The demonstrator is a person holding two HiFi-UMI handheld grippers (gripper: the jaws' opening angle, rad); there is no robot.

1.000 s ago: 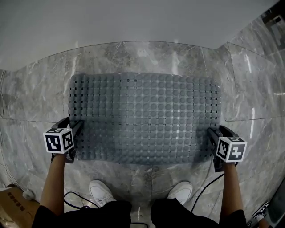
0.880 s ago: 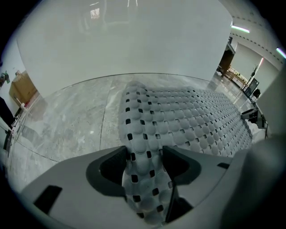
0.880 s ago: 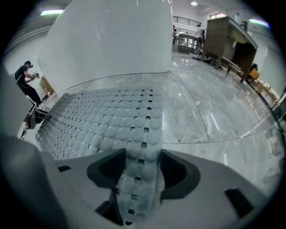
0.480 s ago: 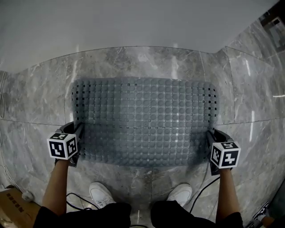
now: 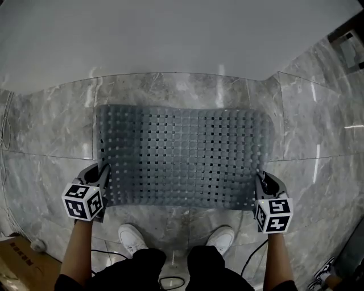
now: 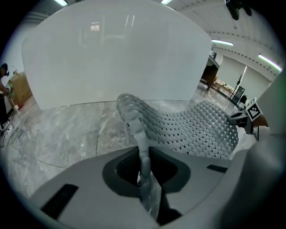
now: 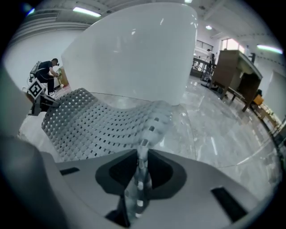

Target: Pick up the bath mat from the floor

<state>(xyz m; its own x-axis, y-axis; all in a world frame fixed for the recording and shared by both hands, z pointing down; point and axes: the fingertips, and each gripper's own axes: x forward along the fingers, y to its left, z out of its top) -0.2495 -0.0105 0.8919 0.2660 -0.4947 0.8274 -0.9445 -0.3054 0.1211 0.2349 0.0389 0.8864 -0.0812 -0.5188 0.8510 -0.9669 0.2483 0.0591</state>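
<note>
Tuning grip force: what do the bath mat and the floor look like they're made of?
The bath mat: probably soft rubber or PVC, matte grey; it sags between its held corners and has moulded bumps and square holes. The floor: polished marble or marble-look tile, glossy; grey veining, joints and light reflections.

Large open indoor hall, more lab or showroom than home, polished grey marble floor (image 5: 51,131), tall white curved wall (image 6: 116,53), ceiling strip lights (image 7: 87,10), wooden furniture (image 7: 233,69) far off, cardboard box (image 5: 21,265) at the edge.
</note>
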